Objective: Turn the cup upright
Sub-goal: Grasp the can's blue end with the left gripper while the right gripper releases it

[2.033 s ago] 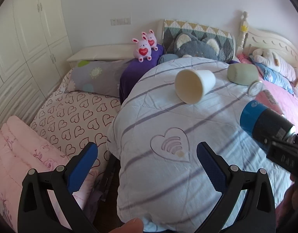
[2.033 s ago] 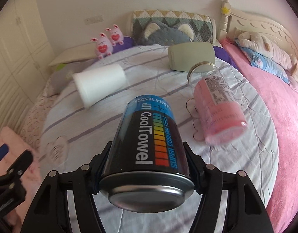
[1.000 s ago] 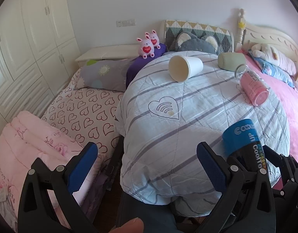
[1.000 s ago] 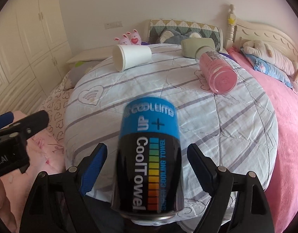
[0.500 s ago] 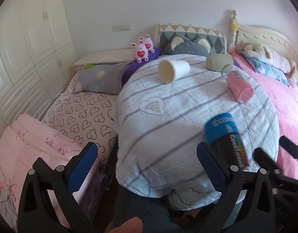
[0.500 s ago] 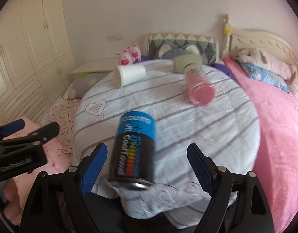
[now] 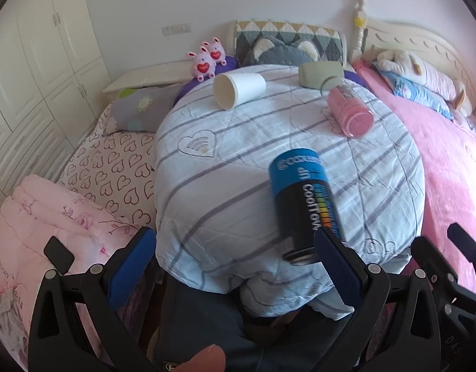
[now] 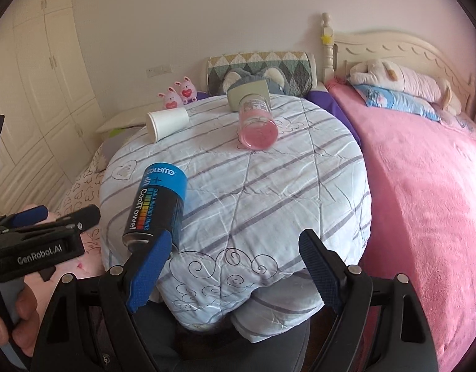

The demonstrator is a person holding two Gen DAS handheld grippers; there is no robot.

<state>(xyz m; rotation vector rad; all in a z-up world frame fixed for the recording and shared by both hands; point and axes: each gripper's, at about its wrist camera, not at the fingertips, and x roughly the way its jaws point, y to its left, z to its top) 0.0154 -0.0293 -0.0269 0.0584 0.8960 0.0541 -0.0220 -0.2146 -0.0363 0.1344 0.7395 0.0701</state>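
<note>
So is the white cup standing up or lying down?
Lying down. The white cup rests on its side on the quilt, its open mouth facing sideways.

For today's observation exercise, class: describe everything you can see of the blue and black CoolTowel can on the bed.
The CoolTowel can is a cylinder, black body with a bright blue band at its far end, white lettering and a rainbow colour strip. Its near end looks like dark metal. It lies on its side, lengthwise toward the cameras, on the striped quilt near the front edge. Neither gripper holds it.

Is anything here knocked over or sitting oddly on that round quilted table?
Yes. The blue-and-black can stands upside down near the front edge, its label inverted. Farther back, the white paper cup, the pink jar and the green cup all lie on their sides.
</note>
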